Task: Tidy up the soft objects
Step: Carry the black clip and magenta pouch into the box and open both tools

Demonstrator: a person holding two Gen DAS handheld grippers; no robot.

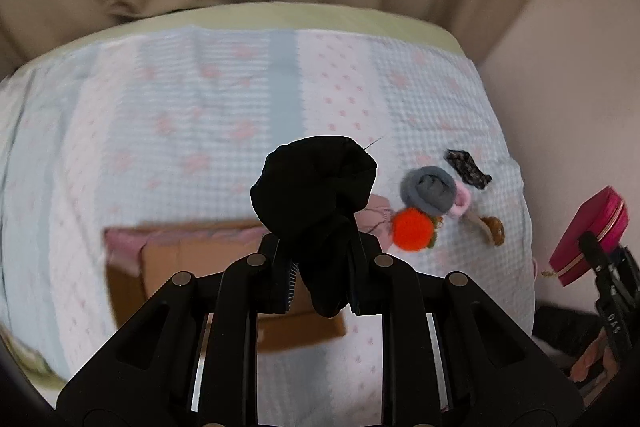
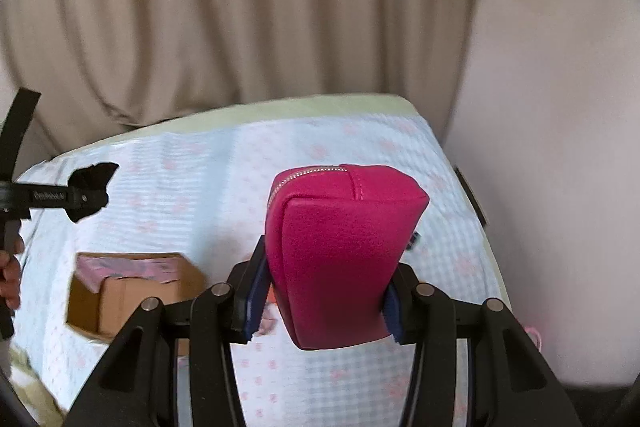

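Note:
My left gripper (image 1: 320,267) is shut on a bundled black sock (image 1: 316,187) and holds it above the bed, over a cardboard box (image 1: 168,267). My right gripper (image 2: 322,303) is shut on a magenta zip pouch (image 2: 340,251), held up over the bed; the pouch also shows in the left wrist view (image 1: 588,235). On the bed lie a grey rolled sock (image 1: 428,189), an orange pom-pom toy (image 1: 412,229), a pink soft item (image 1: 462,203), a brown toy (image 1: 494,229) and a dark patterned cloth (image 1: 468,169). The left gripper with the black sock shows in the right wrist view (image 2: 90,193).
The bed has a pale blue and pink patterned quilt (image 1: 200,115). The open cardboard box (image 2: 132,291) holds pink fabric (image 2: 128,267) along its far side. Beige curtains (image 2: 240,7) hang behind the bed; a wall (image 2: 540,147) stands on the right.

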